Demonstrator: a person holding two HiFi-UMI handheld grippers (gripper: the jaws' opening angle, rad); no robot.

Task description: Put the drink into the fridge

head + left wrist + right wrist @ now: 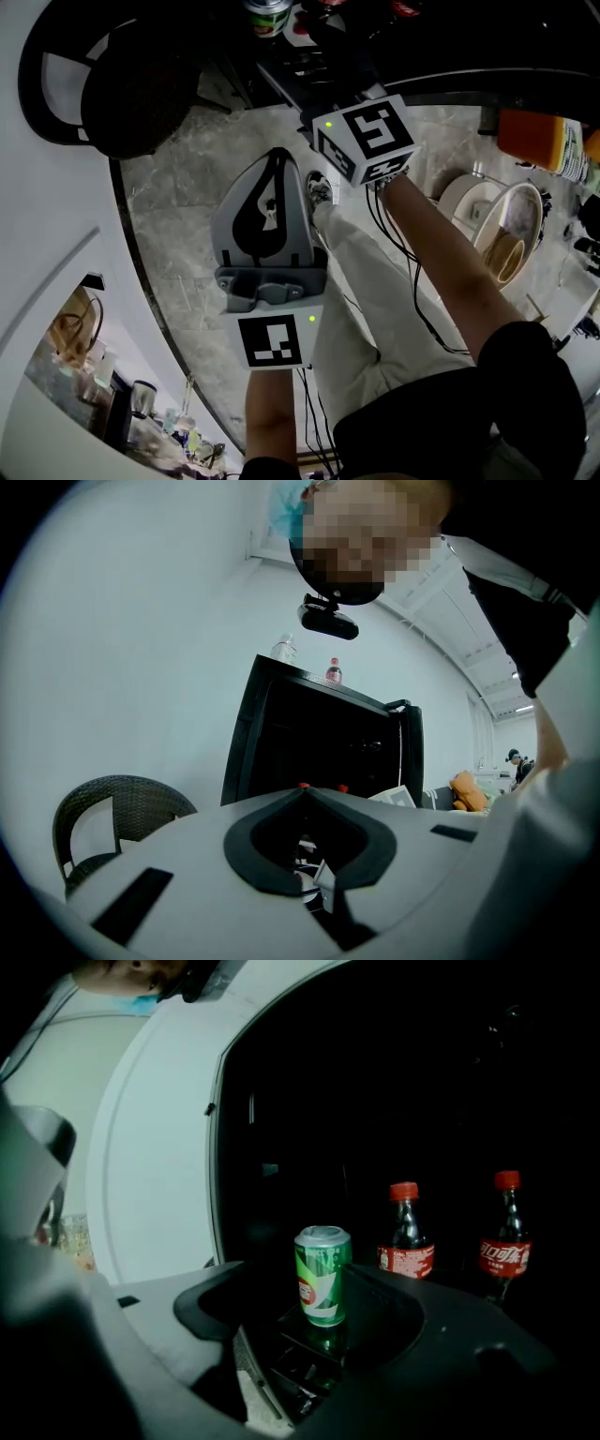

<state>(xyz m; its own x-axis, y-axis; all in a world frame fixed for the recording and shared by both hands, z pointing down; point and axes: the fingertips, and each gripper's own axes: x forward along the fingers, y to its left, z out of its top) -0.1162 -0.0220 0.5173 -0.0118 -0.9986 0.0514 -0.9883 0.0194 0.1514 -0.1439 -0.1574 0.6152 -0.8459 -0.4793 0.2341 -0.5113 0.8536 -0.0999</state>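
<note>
While the left gripper [275, 169] hangs outside the fridge [309, 742], pointing towards its open front, its jaws are pressed together with nothing between them. The right gripper [298, 1316] reaches into the fridge's dark mouth. Its jaws stand apart, one on either side of the green drink can [323, 1274], and neither pad appears to press on it. The can stands upright on the fridge shelf [328, 1342], near the front and towards the fridge's left side. Deeper inside, towards the fridge's right side, a cola bottle [405, 1232] and a second cola bottle [507, 1232] stand upright, apart from each other. A dark wicker chair [112, 808] stands left of the fridge.
</note>
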